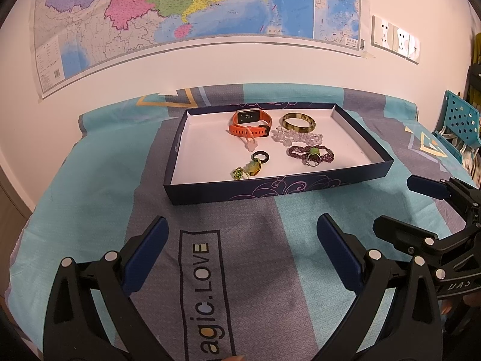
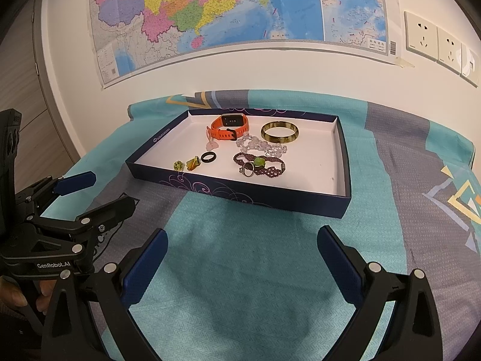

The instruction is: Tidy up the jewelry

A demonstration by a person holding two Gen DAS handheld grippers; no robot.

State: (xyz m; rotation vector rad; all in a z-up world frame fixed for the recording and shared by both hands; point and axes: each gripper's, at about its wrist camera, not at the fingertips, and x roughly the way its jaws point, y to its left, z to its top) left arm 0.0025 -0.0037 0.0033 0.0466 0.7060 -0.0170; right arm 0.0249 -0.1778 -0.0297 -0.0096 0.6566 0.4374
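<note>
A shallow dark-blue box (image 1: 300, 187) (image 2: 240, 192) with a white floor holds the jewelry. Inside lie an orange watch (image 1: 251, 122) (image 2: 230, 129), an olive bangle (image 1: 298, 122) (image 2: 279, 132), a clear bead bracelet (image 1: 296, 137) (image 2: 260, 146), a purple bead bracelet with a green stone (image 1: 311, 153) (image 2: 260, 164), a silver ring (image 1: 314, 159) (image 2: 248, 170), a black ring (image 1: 260, 157) (image 2: 208, 157) and small green and amber pieces (image 1: 248, 171) (image 2: 186, 165). My left gripper (image 1: 243, 228) and right gripper (image 2: 243, 240) hover open in front of the box, both empty.
The box rests on a teal and grey patterned cloth (image 1: 228, 264) (image 2: 240, 270) over a table against a wall with a map (image 1: 180, 9). Wall sockets (image 2: 436, 39) sit to the right. A teal perforated chair (image 1: 460, 120) stands at the right edge.
</note>
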